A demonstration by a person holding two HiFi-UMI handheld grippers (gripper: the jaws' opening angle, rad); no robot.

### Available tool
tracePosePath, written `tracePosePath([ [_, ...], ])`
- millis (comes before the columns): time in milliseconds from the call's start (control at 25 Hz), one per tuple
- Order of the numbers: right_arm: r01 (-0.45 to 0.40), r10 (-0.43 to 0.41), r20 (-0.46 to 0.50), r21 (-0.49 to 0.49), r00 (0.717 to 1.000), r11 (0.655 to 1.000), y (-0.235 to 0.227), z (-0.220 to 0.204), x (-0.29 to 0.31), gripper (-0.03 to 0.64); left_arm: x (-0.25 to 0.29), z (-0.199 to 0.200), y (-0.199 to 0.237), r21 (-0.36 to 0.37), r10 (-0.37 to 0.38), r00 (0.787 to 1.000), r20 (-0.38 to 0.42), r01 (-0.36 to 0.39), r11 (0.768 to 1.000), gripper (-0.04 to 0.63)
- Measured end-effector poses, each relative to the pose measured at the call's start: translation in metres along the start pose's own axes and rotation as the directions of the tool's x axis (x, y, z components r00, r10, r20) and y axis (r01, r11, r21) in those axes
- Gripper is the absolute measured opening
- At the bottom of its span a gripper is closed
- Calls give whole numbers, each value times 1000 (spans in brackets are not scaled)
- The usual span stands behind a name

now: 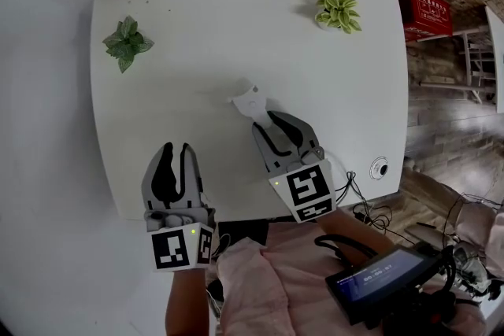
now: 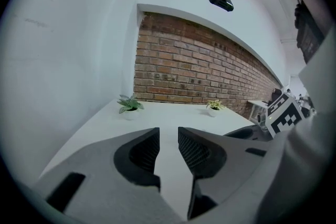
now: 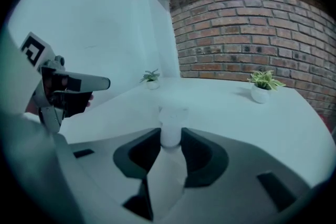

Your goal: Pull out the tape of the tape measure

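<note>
No print is legible, even on the red box point(image 1: 429, 12).

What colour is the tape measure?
White. The tape measure shows best in the head view, almost matching the table.

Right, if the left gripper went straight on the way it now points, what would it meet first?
Probably nothing soon: the left gripper has open jaws framing only bare table, its line passing between the green plant and the pale plant toward the brick wall. Its height is unclear.

White table point(image 1: 157, 90): green potted plant point(image 1: 126, 44) far left, variegated potted plant point(image 1: 339, 12) far right, white tape measure point(image 1: 250, 101) near middle.
</note>
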State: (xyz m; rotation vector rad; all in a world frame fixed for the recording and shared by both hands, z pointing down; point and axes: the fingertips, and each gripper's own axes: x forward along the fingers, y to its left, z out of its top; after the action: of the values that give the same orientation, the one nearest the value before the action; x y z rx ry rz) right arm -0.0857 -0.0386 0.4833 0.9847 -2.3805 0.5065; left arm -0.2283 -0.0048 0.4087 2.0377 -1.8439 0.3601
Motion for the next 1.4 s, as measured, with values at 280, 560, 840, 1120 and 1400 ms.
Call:
tracePosePath([
  [280,-25,23,101,18,995,1000,2,27,-8,127,12,11,-14,-83,-99,995,-21,97,992,123],
  [560,-71,54,251,58,967,996,6,73,-28,127,24,39,-49,-211,-289,957,9,284,935,155],
  [840,-121,92,377,55,922,991,6,92,-50,128,31,61,-79,-241,-369,928,47,369,897,175],
  [1120,-162,123,437,53,891,985,7,100,-68,128,32,75,-96,-353,-402,912,85,405,843,209],
  [1400,-173,140,459,31,877,984,13,98,-77,129,33,82,-103,-395,-416,901,123,429,812,209],
])
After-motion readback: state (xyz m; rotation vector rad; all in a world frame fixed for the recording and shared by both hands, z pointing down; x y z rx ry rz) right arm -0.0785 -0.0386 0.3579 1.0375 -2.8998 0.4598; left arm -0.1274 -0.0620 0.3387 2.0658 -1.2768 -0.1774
